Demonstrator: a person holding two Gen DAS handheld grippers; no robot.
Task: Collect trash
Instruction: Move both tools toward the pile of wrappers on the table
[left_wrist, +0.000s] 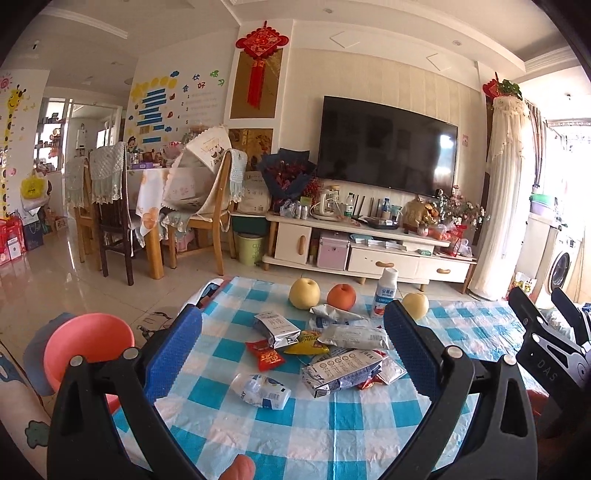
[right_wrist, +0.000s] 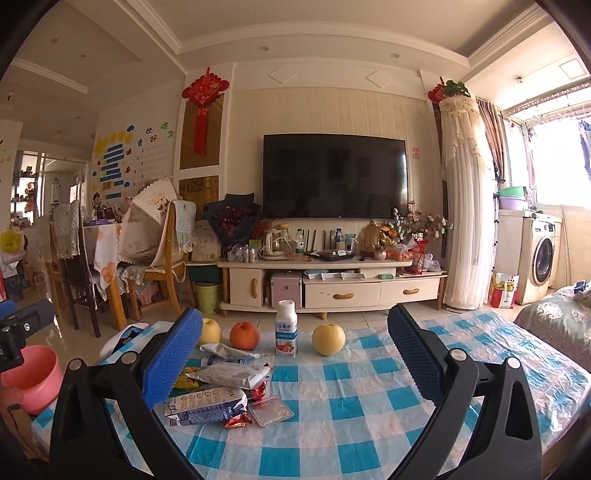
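A heap of empty wrappers lies on the blue-checked tablecloth (left_wrist: 332, 424): a crushed milk carton (left_wrist: 341, 371), a red snack packet (left_wrist: 265, 355), a yellow packet (left_wrist: 306, 345), a silver pouch (left_wrist: 275, 328) and a crumpled white bag (left_wrist: 264, 390). My left gripper (left_wrist: 291, 354) hovers open above the heap, nothing between its blue pads. In the right wrist view the same heap sits low left, with the milk carton (right_wrist: 207, 404) and a clear lid (right_wrist: 271, 410). My right gripper (right_wrist: 291, 354) is open over bare cloth, to the right of the heap.
Two yellow pears (left_wrist: 304, 292) (right_wrist: 328, 339), an orange fruit (left_wrist: 341, 296) and a yogurt bottle (left_wrist: 384, 297) stand along the table's far edge. A pink bin (left_wrist: 88, 343) stands on the floor left of the table. A TV cabinet (right_wrist: 332, 288) and dining chairs stand beyond.
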